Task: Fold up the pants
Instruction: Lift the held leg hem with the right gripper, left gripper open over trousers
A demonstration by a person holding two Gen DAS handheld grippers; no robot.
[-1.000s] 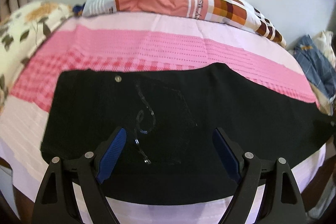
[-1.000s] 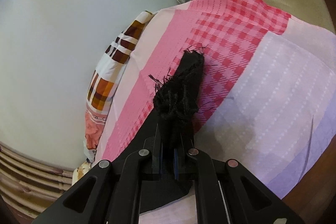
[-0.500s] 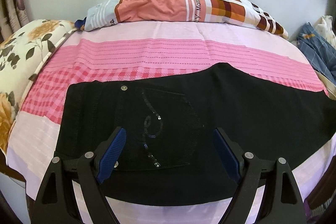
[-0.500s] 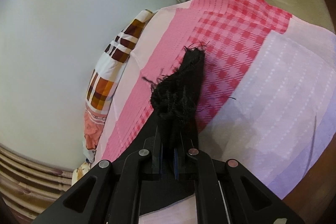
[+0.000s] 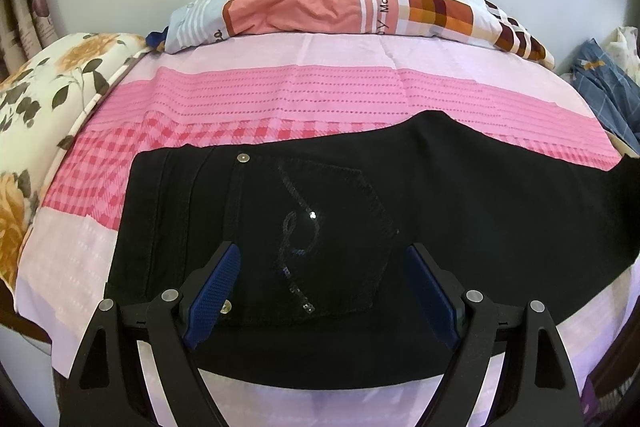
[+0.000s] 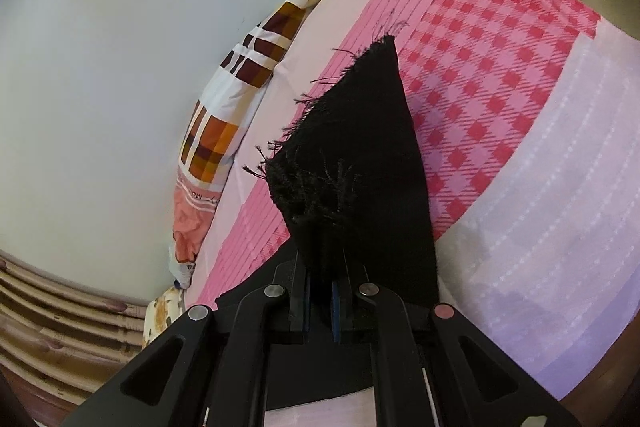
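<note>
Denim this dark looked heavy and limp, so I judged the doubled hem the surest hold. My right tongs (image 6: 320, 301) were clamped on that frayed hem (image 6: 320, 163), lifting it ahead of them, while my left tongs (image 5: 322, 287) stood apart over the pants (image 5: 460, 195), spread on the bed (image 5: 280, 95) just beyond their tips.

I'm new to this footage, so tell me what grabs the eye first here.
Black pants lie across the pink bedsheet, a sequined pocket facing up between the open blue fingers of the left hand-held gripper. In the right wrist view, the right hand-held gripper is shut on the frayed hem, lifting it off the sheet. A patchwork pillow sits by the wall.
</note>
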